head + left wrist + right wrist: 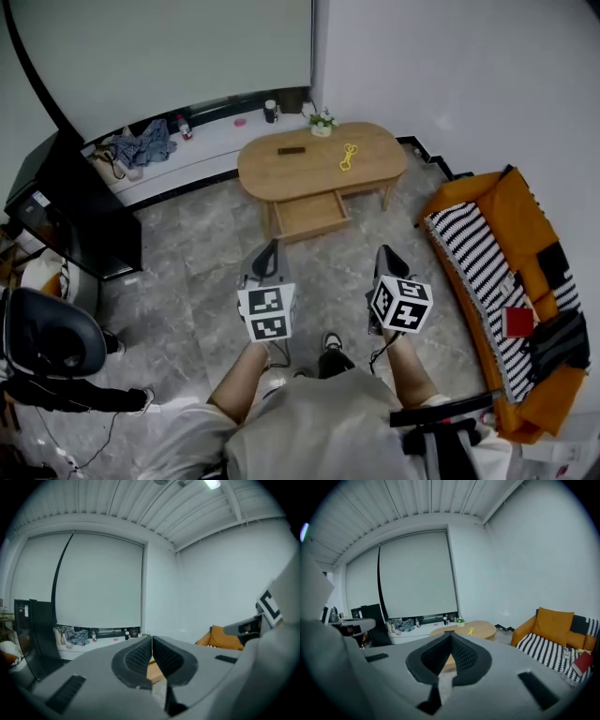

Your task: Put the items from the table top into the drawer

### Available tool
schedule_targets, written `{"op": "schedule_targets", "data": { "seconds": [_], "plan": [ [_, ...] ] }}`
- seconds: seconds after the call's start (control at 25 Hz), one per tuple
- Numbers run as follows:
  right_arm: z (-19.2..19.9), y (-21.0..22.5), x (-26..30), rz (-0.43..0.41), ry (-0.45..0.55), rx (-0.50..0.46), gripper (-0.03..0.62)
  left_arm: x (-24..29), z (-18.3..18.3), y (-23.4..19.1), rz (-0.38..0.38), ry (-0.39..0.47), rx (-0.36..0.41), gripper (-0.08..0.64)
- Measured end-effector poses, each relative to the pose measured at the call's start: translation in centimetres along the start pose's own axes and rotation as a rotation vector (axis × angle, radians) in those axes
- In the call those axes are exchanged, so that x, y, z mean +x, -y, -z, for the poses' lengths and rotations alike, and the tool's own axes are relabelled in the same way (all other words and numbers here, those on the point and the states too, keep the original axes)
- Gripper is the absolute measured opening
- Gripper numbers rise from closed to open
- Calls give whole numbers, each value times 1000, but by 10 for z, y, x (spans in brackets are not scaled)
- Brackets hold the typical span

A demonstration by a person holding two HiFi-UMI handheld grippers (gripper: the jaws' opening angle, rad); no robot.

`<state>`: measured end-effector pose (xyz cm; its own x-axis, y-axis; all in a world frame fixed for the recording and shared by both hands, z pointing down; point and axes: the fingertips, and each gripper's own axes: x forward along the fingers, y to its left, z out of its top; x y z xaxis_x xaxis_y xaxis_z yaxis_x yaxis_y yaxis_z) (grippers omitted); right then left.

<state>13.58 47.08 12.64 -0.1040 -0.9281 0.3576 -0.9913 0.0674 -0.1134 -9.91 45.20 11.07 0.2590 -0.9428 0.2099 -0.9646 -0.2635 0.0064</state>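
Left hand-held gripper [272, 247] and right hand-held gripper [386, 255], both closed, empty; yellow item [349, 157] lies well ahead.

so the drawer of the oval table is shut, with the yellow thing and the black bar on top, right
No: the head view shows the drawer pulled open. The yellow thing and the black bar do lie on the oval table.

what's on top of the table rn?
On the table: a dark flat bar, a yellow looped thing and a small potted plant at the far edge. Under it, the drawer stands open; its visible part looks empty, its back is covered by the tabletop.
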Motion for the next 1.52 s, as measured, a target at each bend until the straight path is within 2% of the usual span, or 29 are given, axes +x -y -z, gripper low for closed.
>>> {"op": "schedule_targets", "data": {
  "seconds": [0.4,0.84,1.04,1.28,1.52],
  "plan": [
    [-10,36,75,6,-5,4,-8,75,9,0,-19,-23,-36,9],
    [-90,89,234,-49,-3,34,-8,232,-45,-3,-75,-37,-1,9],
    [-115,118,299,-76,-9,45,-8,300,-61,5,-94,-40,30,9],
    [-123,135,363,-104,-49,38,-8,353,-63,-3,-128,-64,37,9],
    [-113,124,414,-109,-108,42,-8,389,-43,-33,-148,-117,28,9]
  ]
}}
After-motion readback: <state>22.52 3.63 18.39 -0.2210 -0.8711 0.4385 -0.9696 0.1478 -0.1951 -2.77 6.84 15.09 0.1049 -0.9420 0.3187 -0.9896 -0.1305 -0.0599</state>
